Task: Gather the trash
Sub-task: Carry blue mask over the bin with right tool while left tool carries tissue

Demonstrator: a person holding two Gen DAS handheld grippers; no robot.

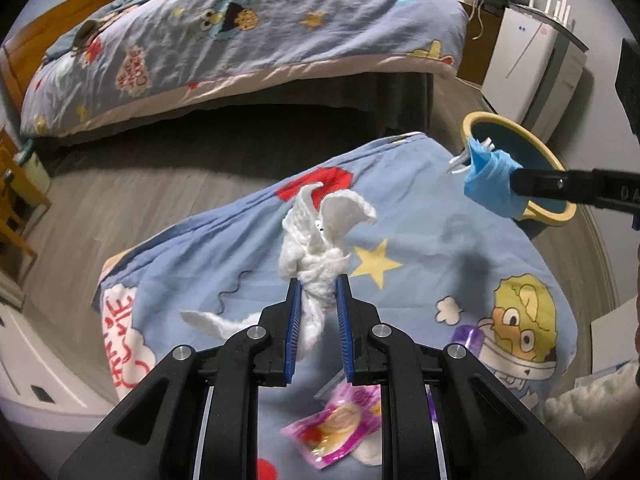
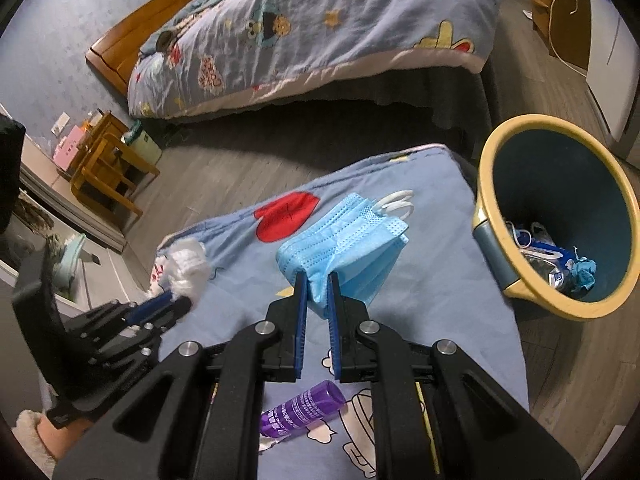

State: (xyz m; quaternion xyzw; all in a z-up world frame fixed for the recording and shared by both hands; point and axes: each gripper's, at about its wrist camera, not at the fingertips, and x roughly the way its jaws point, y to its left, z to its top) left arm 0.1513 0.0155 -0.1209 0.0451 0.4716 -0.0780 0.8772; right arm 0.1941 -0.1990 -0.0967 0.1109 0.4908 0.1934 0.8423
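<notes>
On the near bed (image 2: 440, 280) lie a bottle (image 2: 303, 407) and, left of it, a snack wrapper (image 1: 336, 428). The waste bin (image 2: 496, 168) stands on the floor to the bed's right, trash inside. A second bed (image 2: 320, 40) lies beyond, across the floor.

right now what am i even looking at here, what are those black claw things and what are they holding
Those are two hand-held grabbing tools, each carrying its own wide-angle camera that looks along its fingers. One picture is from the left tool, which pinches a crumpled white tissue. The other is from the right tool, which pinches a blue face mask. Below them is a cartoon-print bedsheet with a purple tube and a pink wrapper lying on it. Beside the bed stands a yellow-rimmed bin, already holding some trash.
</notes>
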